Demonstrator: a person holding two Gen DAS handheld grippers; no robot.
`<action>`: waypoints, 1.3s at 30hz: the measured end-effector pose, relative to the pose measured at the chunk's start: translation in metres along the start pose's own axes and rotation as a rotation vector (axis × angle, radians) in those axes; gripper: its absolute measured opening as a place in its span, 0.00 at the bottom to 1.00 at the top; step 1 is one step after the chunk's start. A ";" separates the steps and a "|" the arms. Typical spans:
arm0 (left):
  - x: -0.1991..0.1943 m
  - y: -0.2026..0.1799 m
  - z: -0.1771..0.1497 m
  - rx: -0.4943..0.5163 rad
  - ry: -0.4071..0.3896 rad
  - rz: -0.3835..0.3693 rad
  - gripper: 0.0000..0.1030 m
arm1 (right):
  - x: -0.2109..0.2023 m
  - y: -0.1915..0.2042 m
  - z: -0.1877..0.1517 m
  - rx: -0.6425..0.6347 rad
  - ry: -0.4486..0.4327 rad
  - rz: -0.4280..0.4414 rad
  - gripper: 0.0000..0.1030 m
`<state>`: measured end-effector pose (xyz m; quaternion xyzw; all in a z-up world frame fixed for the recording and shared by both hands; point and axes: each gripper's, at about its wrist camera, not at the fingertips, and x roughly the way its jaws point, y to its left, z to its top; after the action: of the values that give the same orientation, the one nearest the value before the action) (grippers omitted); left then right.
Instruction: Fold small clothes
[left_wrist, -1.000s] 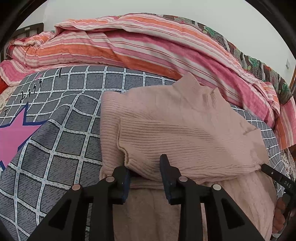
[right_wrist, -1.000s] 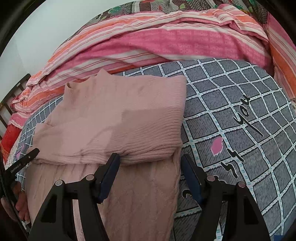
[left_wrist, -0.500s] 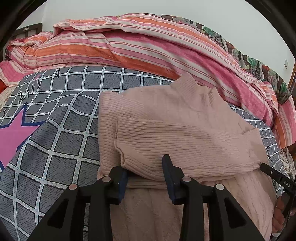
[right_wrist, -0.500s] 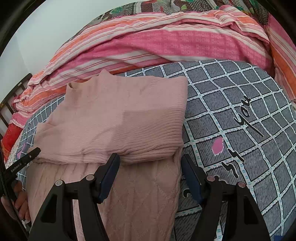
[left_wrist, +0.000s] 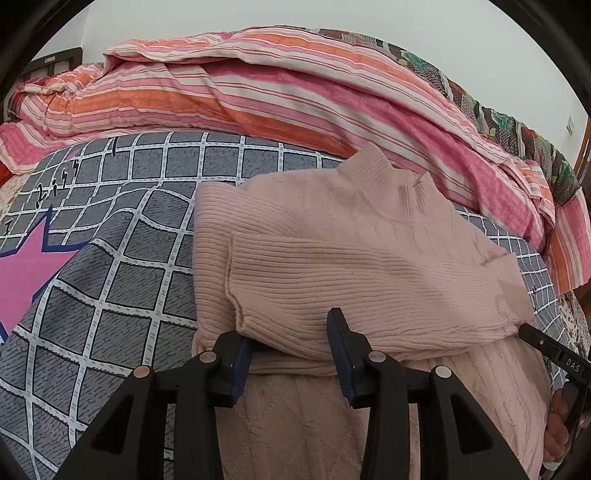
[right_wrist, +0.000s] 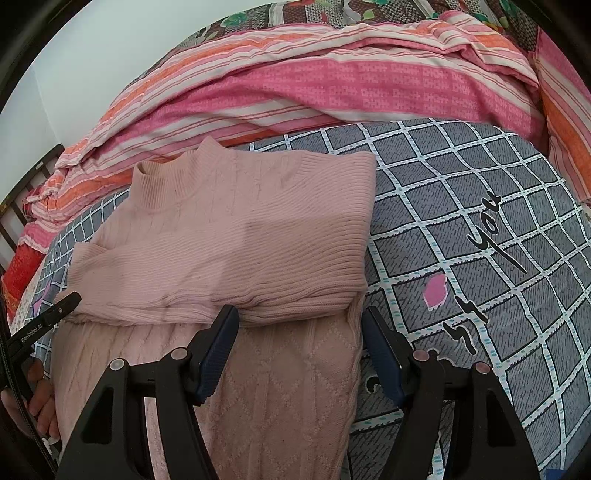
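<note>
A pale pink knitted sweater (left_wrist: 351, 258) lies on the bed, collar at the far side, with its sleeves folded across the body and the lower part running toward me. My left gripper (left_wrist: 290, 343) sits at the near edge of the folded sleeve; its jaws are opening, the fold lies between them and the pads do not squeeze it. In the right wrist view the sweater (right_wrist: 240, 240) fills the left half. My right gripper (right_wrist: 299, 332) stands open and wide, straddling the sweater's near right side just below the fold, its pads clear of the cloth.
A grey checked bedspread (left_wrist: 110, 295) with a pink star and black lettering (right_wrist: 487, 229) covers the bed. A bunched pink and orange striped quilt (left_wrist: 258, 92) lies behind the sweater. A dark bed frame (right_wrist: 22, 206) shows at the far left. A hand (right_wrist: 37, 402) holds the other gripper.
The left gripper's jaws have spread apart on the sleeve fold. The right gripper and the sweater have kept still.
</note>
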<state>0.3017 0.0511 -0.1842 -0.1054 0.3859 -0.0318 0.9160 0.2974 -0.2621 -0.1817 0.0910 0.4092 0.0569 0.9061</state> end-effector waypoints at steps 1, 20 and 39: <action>0.000 0.000 0.000 0.000 -0.001 0.001 0.37 | 0.000 0.000 0.000 -0.001 0.000 0.000 0.66; 0.000 -0.002 -0.001 0.002 -0.001 0.001 0.38 | 0.000 0.001 0.000 -0.001 0.000 0.001 0.66; 0.000 -0.002 -0.001 0.002 -0.001 0.001 0.38 | 0.000 0.001 0.000 -0.002 0.001 0.000 0.66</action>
<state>0.3009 0.0492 -0.1844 -0.1043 0.3855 -0.0317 0.9162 0.2974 -0.2611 -0.1813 0.0900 0.4095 0.0575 0.9061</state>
